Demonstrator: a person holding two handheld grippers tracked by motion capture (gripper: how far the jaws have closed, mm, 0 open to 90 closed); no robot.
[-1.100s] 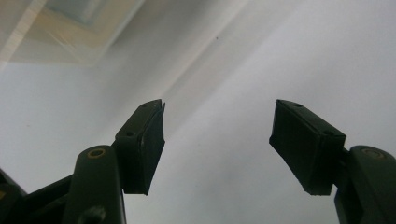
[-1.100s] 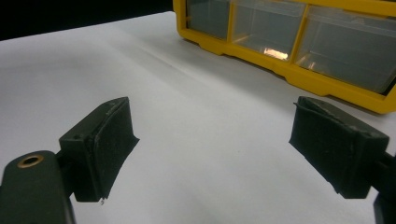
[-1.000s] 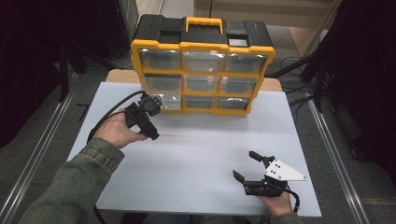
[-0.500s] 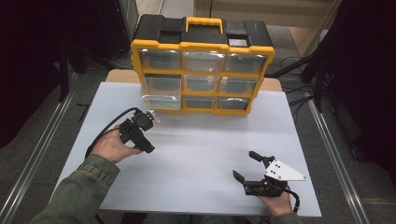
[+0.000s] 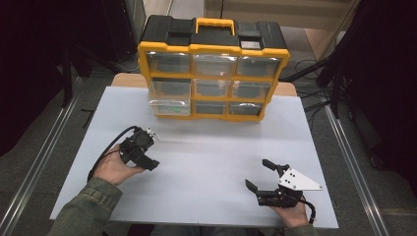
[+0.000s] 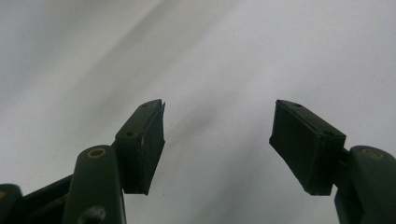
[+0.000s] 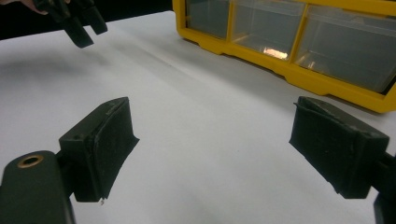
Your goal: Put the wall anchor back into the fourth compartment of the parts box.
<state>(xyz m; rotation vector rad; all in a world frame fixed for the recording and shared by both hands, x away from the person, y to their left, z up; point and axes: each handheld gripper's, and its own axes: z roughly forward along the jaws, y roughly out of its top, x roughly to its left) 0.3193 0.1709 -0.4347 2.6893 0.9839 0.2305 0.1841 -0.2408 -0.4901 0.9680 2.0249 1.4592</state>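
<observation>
Both claws empty over the white surface, organizer sitting at 12 o'clock

Left claw is at about 8 o'clock on the surface, tipped down at the sheet, jaws spread wide with nothing between them, pads just facing bare white. The yellow and black drawer organizer stands upright at the far edge, clear drawers facing the person, well apart from both claws. Right claw is at roughly 5 o'clock, also wide open and holding nothing, its grey plate on top, aimed toward the organizer's lower drawers
</observation>
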